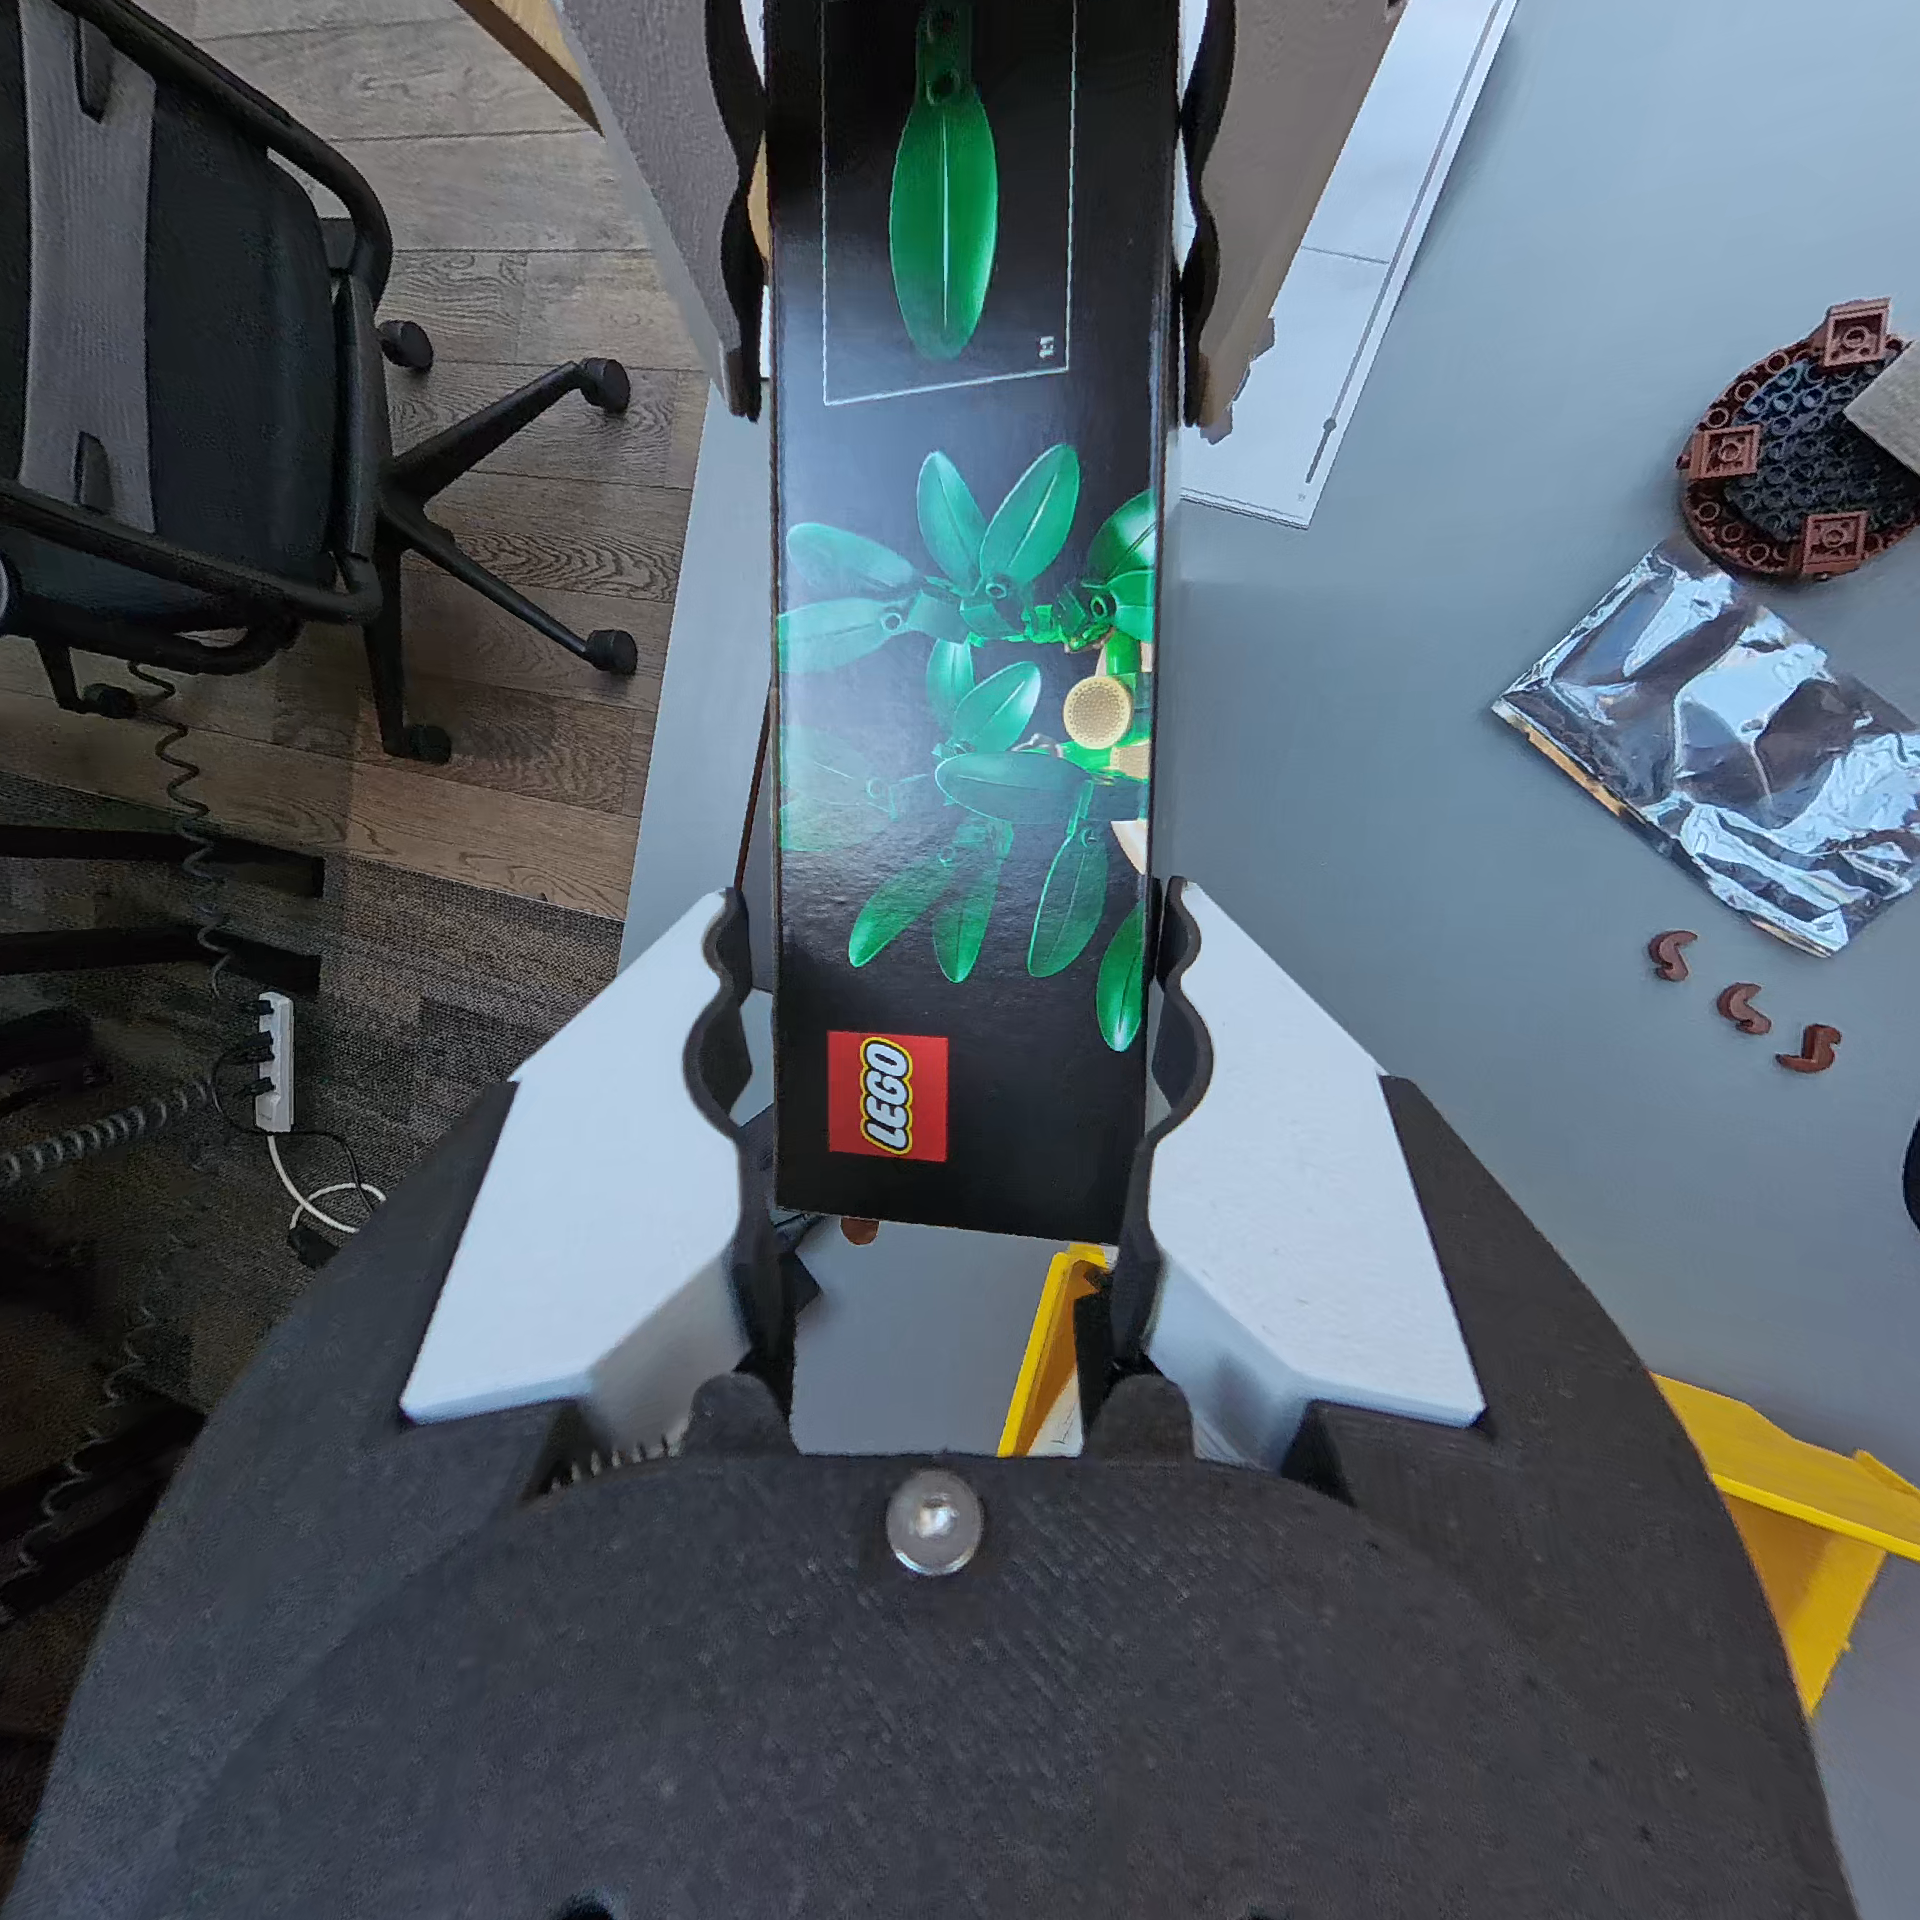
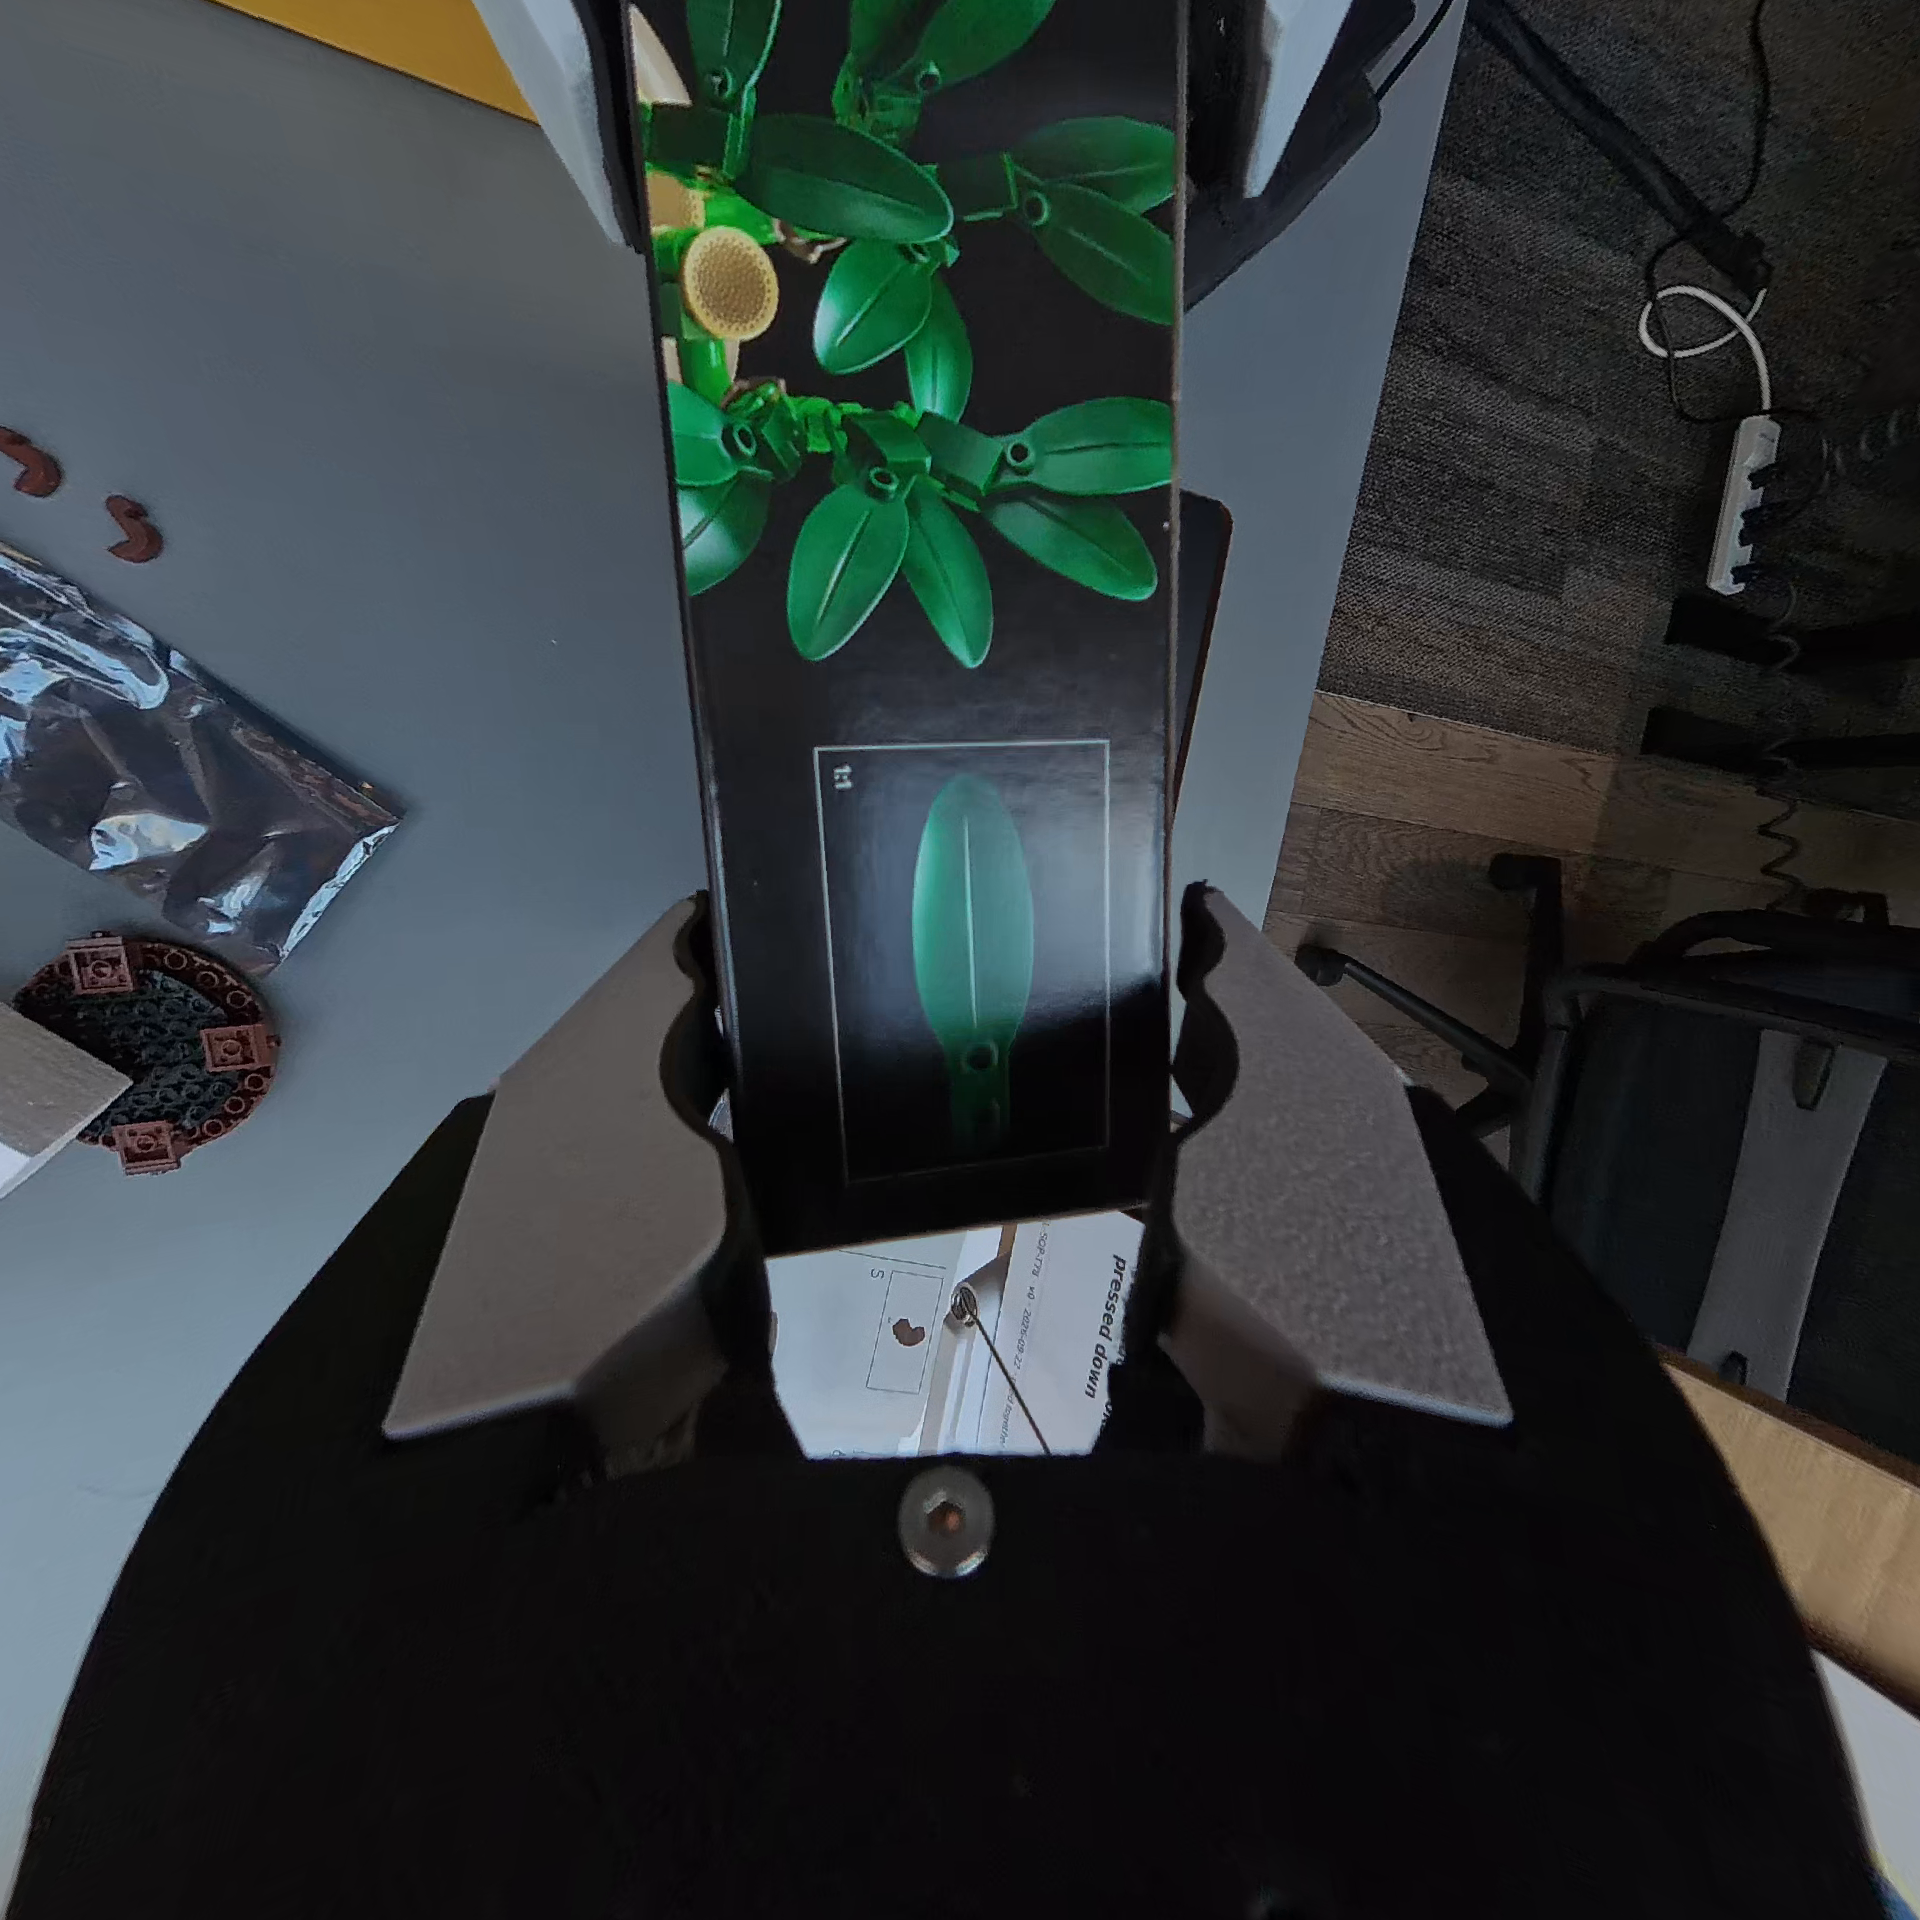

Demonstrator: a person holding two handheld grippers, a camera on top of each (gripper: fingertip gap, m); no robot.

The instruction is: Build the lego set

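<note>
Black cardboard box [image 1: 961, 790], held above the grey counter [image 1: 1455, 727], is pinched at opposite ends by left gripper [image 1: 951, 1049] and right gripper [image 2: 951, 1039]; keeping both squeezes even and level should stop it twisting.

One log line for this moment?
both grippers shut on box | left logo end | right other end | box above table

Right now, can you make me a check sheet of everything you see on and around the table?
Surface: grey table, mostly bare.
Job's things: black lego box held between both grippers; round brown base; three small brown curved pieces.
Clutter: crinkled plastic bag, printed sheet, yellow bin.
Grippers: left gripper and right gripper each clamp one box end.
Cables: power strip with cords on floor.
Surroundings: office chair, wood floor.
</note>
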